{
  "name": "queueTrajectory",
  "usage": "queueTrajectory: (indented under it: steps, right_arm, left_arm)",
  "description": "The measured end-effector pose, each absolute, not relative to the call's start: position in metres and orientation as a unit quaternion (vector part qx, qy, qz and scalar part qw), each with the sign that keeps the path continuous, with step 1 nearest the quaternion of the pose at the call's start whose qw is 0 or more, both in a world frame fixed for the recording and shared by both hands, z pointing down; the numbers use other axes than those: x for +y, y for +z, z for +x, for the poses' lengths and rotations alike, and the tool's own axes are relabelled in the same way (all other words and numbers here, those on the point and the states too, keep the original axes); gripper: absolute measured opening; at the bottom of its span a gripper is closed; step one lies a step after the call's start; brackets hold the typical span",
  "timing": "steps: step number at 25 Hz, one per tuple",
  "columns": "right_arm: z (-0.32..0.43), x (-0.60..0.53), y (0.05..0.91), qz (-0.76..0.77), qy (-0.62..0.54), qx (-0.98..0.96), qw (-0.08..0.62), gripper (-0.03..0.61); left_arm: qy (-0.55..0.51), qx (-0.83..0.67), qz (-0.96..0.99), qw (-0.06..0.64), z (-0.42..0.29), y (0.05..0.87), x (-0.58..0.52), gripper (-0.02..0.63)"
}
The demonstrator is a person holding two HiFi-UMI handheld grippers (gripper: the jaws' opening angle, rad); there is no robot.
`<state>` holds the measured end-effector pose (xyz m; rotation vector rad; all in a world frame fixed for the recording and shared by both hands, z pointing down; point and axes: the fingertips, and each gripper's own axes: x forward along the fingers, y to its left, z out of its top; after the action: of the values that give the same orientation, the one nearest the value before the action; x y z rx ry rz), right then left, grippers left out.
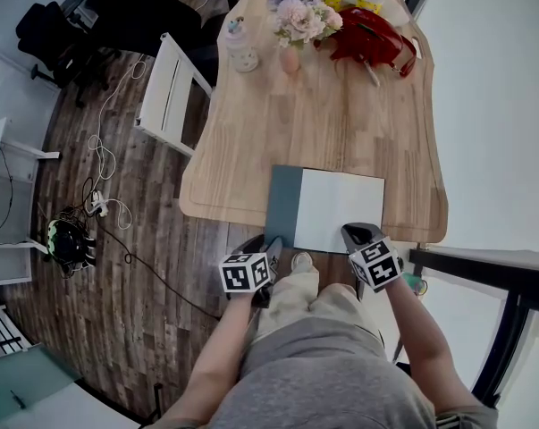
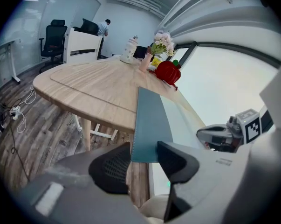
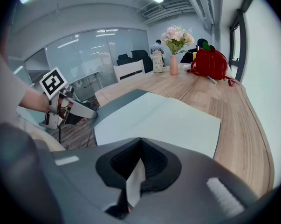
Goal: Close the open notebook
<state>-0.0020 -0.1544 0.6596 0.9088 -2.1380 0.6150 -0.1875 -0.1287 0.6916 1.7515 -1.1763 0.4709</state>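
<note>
The open notebook lies at the near edge of the wooden table (image 1: 341,123), its teal cover (image 1: 282,206) to the left and a white page (image 1: 341,208) to the right. My left gripper (image 1: 271,242) is at the cover's near edge. In the left gripper view its jaws (image 2: 144,153) stand open, with the end of the teal cover (image 2: 147,125) between the pads. My right gripper (image 1: 354,233) is at the page's near right corner. In the right gripper view its pads (image 3: 138,171) are shut on a thin white sheet (image 3: 133,185) of the notebook (image 3: 159,120).
A red bag (image 1: 372,34), a vase of flowers (image 1: 296,16) and a white jar (image 1: 242,52) stand at the table's far end. A white chair (image 1: 171,92) is beside the table's left edge. Cables (image 1: 104,164) trail over the wooden floor. The person's legs (image 1: 314,329) are under the near edge.
</note>
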Motion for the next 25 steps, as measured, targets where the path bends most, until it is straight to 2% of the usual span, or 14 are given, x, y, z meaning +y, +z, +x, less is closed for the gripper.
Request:
queueTrajectory:
  steps: [7, 10, 13, 25]
  right_arm:
    - [-0.003, -0.154, 0.660, 0.357, 0.234, -0.829, 0.362, 0.003]
    - [-0.002, -0.154, 0.660, 0.360, 0.233, -0.828, 0.362, 0.003]
    - [-0.001, -0.155, 0.660, 0.365, 0.225, -0.827, 0.364, 0.003]
    - [-0.001, -0.155, 0.658, 0.389, 0.228, -0.815, 0.363, 0.003]
  left_arm:
    - [0.192, -0.472, 0.721, 0.469, -0.190, 0.687, -0.127, 0.171]
    - [0.195, -0.478, 0.726, 0.454, -0.196, 0.680, -0.128, 0.087]
    - [0.179, -0.466, 0.739, 0.453, -0.197, 0.669, -0.129, 0.036]
    - [0.152, -0.450, 0.765, 0.436, -0.190, 0.630, -0.128, 0.014]
